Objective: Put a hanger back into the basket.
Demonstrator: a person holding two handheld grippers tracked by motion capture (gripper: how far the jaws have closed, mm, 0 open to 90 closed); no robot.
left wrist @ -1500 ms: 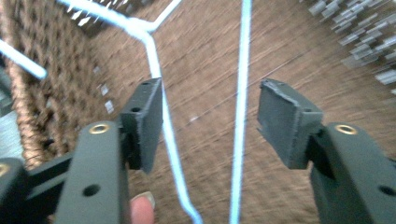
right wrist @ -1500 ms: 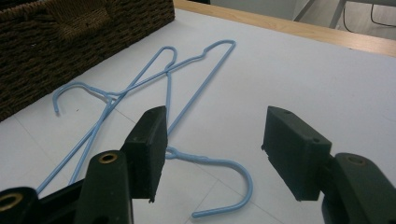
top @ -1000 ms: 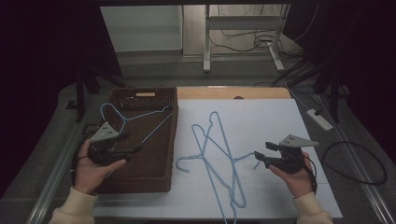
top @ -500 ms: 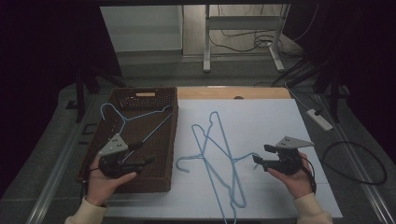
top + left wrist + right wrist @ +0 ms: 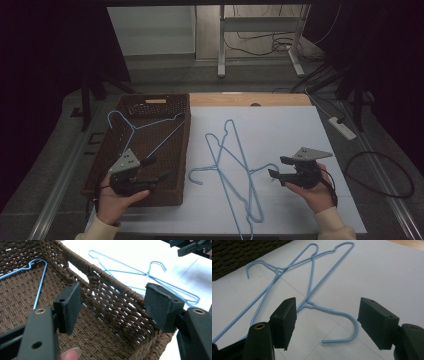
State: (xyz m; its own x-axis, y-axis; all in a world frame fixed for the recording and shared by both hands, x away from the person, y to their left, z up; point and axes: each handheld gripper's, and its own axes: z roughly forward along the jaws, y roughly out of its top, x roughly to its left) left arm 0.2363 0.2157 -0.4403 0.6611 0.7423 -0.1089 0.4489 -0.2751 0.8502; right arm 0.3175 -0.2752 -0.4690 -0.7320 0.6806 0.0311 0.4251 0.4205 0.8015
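Observation:
A brown wicker basket [image 5: 175, 150] stands at the left with one blue wire hanger [image 5: 145, 125] lying in it. Two more blue hangers [image 5: 235, 170] lie crossed on the white sheet [image 5: 295, 125]. My left gripper [image 5: 156, 170] hovers over the basket's near end, open and empty, its jaws having just widened a little. In the left gripper view the pads [image 5: 71, 305] frame the basket's side wall [image 5: 112, 290]. My right gripper [image 5: 276, 167] is to the right of the crossed hangers, open, also just widened. One hanger's hook [image 5: 342, 320] lies on the sheet ahead of its jaws, untouched.
A white power strip [image 5: 342, 127] and a looped black cable [image 5: 380, 175] lie off the sheet's right side. A wooden table edge [image 5: 250, 99] runs behind the sheet, with metal table legs [image 5: 220, 50] and cables beyond.
My left hand has come down and toward the near right part of the basket. The right hand has stayed where it was.

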